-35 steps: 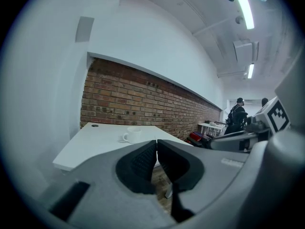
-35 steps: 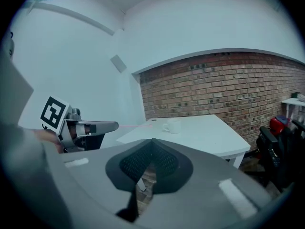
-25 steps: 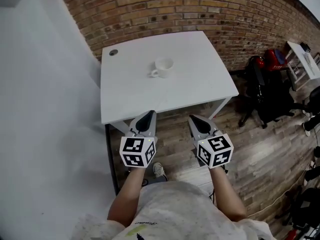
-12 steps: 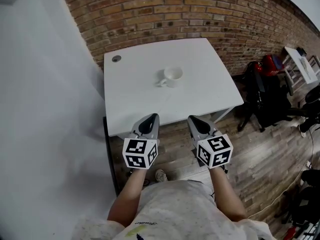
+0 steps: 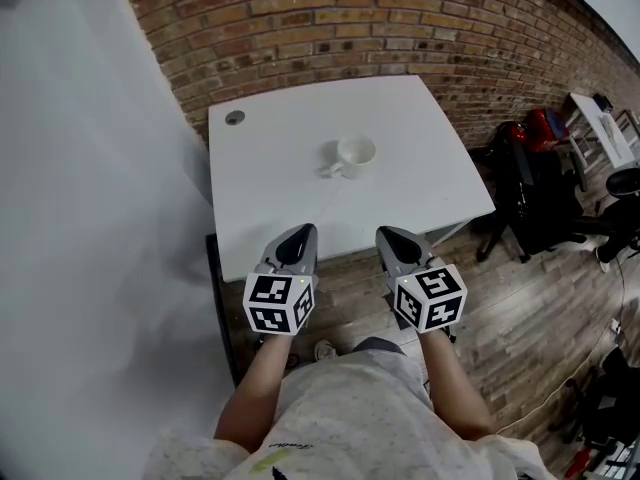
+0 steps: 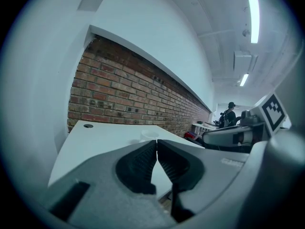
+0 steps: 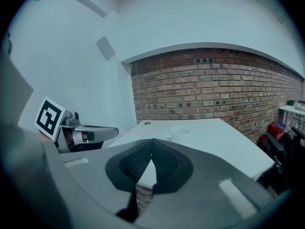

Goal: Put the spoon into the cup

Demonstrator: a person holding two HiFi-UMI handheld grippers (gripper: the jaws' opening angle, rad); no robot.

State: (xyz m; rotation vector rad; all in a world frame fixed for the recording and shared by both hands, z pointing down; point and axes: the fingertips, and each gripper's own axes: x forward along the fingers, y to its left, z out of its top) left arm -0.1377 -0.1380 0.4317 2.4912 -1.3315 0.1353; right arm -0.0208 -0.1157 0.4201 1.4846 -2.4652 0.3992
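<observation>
Table (image 5: 280,158): white, smooth, rectangular top on thin white legs, with 1 small round grey hole (image 5: 235,118) near its far left corner.
Cup (image 5: 356,153): 1, white, glossy and round, with a small loop handle facing the left near side; it stands upright around the middle of the table, well apart from both tools.
Streak (image 7: 137,132): 1 thin pinkish line lying flat on the table left of the cup (too faint to tell what it is).
Left tool (image 5: 297,230): grey moulded body tapering to a point; in the left gripper view its black ribbed pads (image 6: 143,161) are pressed together with nothing between them; it hangs over the near edge of the table and touches nothing.
Right tool (image 5: 388,233): the same shape, clenched, with its ribbed pads (image 7: 162,161) meeting at the tips and holding nothing; it is just short of the near table edge.
Marker cubes: 2, white with black square patterns, 1 on the left tool (image 5: 278,303) and 1 on the right tool (image 5: 428,298).
Wall (image 5: 400,18): rough red-brown brick behind the table.
Floor (image 5: 520,318): wood-grain planks.
Count: 2 tools, 1 cup, 1 table.
</observation>
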